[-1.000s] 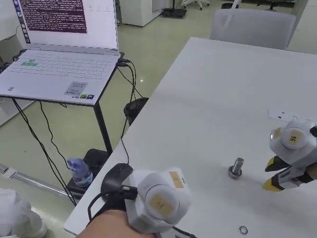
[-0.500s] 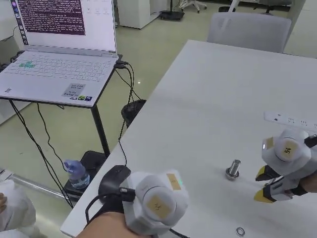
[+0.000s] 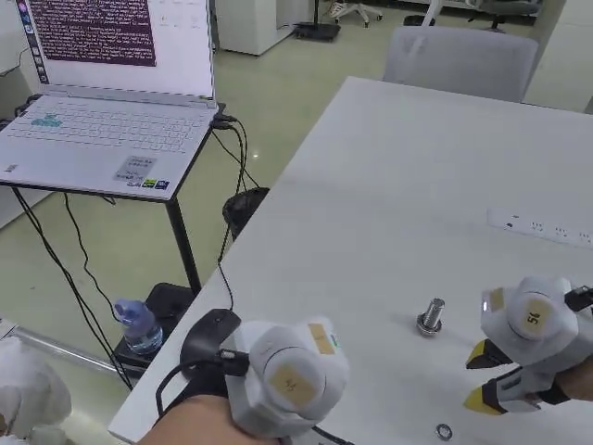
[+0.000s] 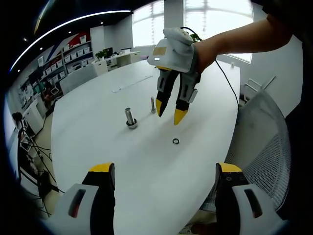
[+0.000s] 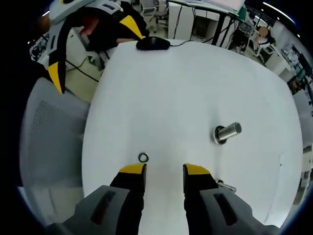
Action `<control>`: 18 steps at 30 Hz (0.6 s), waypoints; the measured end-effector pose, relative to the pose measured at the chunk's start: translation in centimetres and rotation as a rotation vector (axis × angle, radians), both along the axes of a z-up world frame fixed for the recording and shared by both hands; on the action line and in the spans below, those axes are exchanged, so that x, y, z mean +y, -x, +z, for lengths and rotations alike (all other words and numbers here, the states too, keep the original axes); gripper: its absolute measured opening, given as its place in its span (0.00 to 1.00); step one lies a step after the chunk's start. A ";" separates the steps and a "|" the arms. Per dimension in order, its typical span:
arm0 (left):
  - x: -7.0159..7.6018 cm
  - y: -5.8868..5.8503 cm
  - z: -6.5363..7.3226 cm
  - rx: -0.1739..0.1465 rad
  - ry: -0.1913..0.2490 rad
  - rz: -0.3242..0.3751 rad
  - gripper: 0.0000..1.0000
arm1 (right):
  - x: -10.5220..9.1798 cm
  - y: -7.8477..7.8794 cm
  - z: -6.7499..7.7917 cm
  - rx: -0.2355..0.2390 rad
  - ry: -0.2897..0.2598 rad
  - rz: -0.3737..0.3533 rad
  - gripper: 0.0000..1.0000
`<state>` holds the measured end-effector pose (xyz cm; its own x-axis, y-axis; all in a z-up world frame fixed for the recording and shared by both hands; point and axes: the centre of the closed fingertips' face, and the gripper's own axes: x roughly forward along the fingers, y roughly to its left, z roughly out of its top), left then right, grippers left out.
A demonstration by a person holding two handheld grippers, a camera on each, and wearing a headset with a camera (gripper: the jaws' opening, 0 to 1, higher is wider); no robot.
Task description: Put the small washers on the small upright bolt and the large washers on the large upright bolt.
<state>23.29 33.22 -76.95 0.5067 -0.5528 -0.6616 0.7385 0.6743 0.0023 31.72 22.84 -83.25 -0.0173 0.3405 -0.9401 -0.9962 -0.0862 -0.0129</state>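
I see both bolts upright, shafts vertical: large bolt (image 4: 130,117) mid-table, small bolt (image 4: 153,105) near it. A washer (image 5: 143,157) lies flat nearer the edge of the table (image 3: 371,213), with bare top around it. My right gripper (image 5: 165,170) hovers by it, jaws narrowly parted (holding nothing); left gripper (image 4: 165,169) spread wide.

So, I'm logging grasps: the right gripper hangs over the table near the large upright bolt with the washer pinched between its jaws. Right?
Not pinched. The right gripper view shows the washer lying flat on the table, just beyond the right gripper, whose jaws stand apart and empty. It does hang over the table near the large upright bolt.
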 end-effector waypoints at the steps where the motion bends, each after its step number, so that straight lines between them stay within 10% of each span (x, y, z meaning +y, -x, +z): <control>1: 0.0 0.0 0.0 -0.001 -0.002 0.000 0.85 | 0.0 0.2 -0.1 -0.001 0.001 0.002 0.32; 18: -0.1 0.6 -0.4 0.017 0.017 0.004 0.95 | 0.3 3.4 -3.1 0.008 0.006 0.012 0.31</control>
<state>22.65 33.08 -77.37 0.4979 -0.5616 -0.6608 0.7355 0.6772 -0.0213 28.34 23.13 -86.32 -0.0286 0.3344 -0.9420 -0.9952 -0.0981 -0.0046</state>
